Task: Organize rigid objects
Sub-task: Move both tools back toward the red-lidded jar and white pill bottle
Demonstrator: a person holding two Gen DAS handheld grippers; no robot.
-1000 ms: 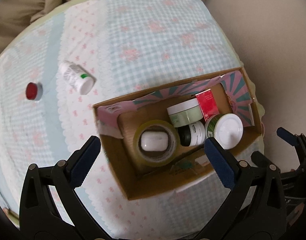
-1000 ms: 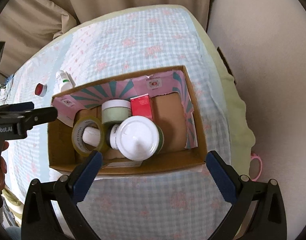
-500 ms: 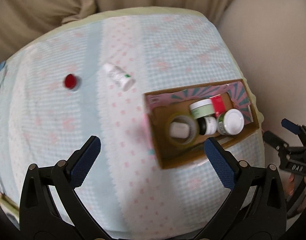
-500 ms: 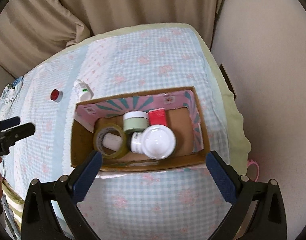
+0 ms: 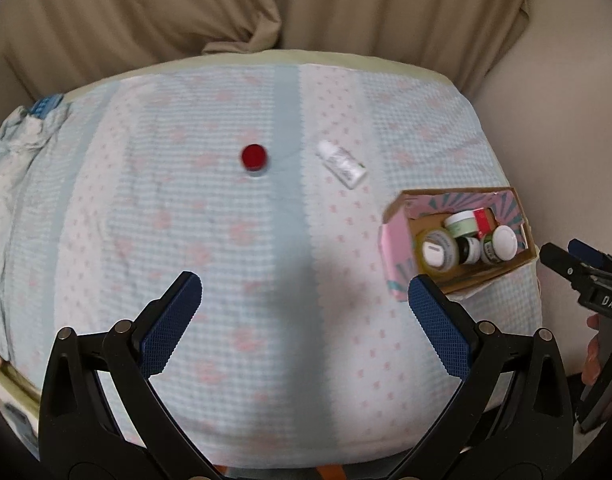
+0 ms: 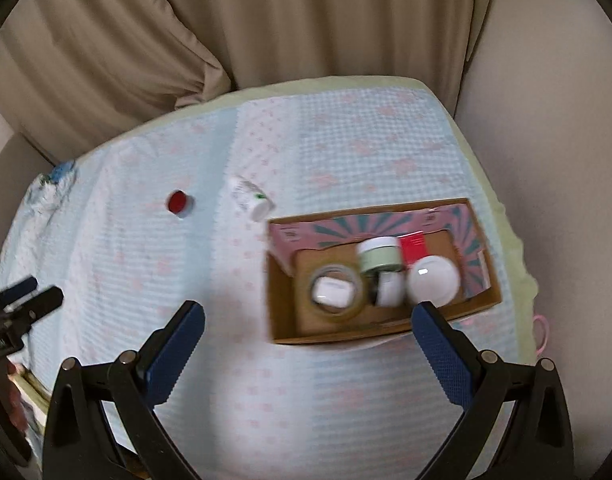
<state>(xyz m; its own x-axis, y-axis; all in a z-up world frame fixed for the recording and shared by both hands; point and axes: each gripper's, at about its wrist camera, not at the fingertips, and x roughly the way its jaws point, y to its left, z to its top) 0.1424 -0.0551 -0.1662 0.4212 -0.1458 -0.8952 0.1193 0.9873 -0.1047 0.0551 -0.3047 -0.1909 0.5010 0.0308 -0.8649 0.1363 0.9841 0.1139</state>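
Cardboard box holds jars, tape roll

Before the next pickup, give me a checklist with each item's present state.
1. Left gripper open and holding nothing: ok.
2. Right gripper open and holding nothing: ok.
3. Items left outside the cardboard box: not ok, the white bottle lies on its side on the cloth and the red cap sits apart from it.
4. Path to the white bottle clear: ok, only bare cloth lies between it and the left gripper.
5. Room left in the box: ok, bare floor shows in front of the tape roll.
6. Whether the bottle is sealed: cannot tell, too blurred.
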